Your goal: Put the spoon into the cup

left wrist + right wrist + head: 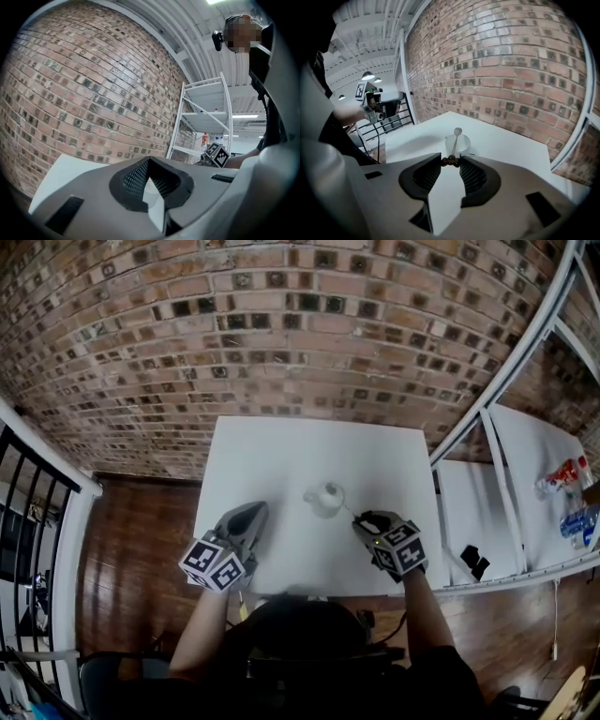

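A small clear cup (325, 498) stands on the white table (281, 456), near its middle front. My right gripper (372, 523) hovers just right of the cup and tilts down towards it. In the right gripper view, this gripper (451, 161) is shut on the dark end of a thin metal spoon (454, 146). The spoon's shaft runs across the cup (464, 144), and its bowl shows over the far rim. My left gripper (251, 514) is left of the cup, above the table's front. It points level at the brick wall, tips together (149, 159), holding nothing.
A white metal rack (506, 381) stands to the right of the table, with bottles (567, 474) and a black object (473, 562) on its shelves. A black railing (37, 512) is at the left. The brick wall (281, 324) rises behind the table, and wood floor (141, 531) surrounds it.
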Motion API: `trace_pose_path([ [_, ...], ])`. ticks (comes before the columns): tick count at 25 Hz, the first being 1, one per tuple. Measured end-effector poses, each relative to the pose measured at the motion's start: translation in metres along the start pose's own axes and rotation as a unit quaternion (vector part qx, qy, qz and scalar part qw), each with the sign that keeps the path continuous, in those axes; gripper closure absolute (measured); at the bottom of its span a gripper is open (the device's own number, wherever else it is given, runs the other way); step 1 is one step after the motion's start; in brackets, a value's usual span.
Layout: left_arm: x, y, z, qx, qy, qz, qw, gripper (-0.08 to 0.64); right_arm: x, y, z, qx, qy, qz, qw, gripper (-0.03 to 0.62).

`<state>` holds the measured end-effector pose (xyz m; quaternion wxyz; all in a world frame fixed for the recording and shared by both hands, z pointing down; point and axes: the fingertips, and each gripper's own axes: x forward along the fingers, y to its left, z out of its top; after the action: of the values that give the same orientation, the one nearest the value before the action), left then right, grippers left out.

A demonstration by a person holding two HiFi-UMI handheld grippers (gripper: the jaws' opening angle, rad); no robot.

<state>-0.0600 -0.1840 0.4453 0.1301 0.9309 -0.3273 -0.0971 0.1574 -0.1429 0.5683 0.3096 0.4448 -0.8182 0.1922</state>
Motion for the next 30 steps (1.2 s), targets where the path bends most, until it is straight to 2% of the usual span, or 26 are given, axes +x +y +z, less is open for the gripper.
trace_pose_path([
  [13, -0.019, 0.008, 0.006, 0.003, -0.009, 0.025, 0.9996, 0.557, 0.027, -0.003, -0.005, -0.024, 0.105, 0.019, 0.994, 0.460],
  [30, -0.036, 0.023, 0.019, 0.019, -0.024, 0.066, 0.9974, 0.557, 0.069, -0.012, 0.003, -0.058, 0.144, 0.024, 0.988, 0.460],
])
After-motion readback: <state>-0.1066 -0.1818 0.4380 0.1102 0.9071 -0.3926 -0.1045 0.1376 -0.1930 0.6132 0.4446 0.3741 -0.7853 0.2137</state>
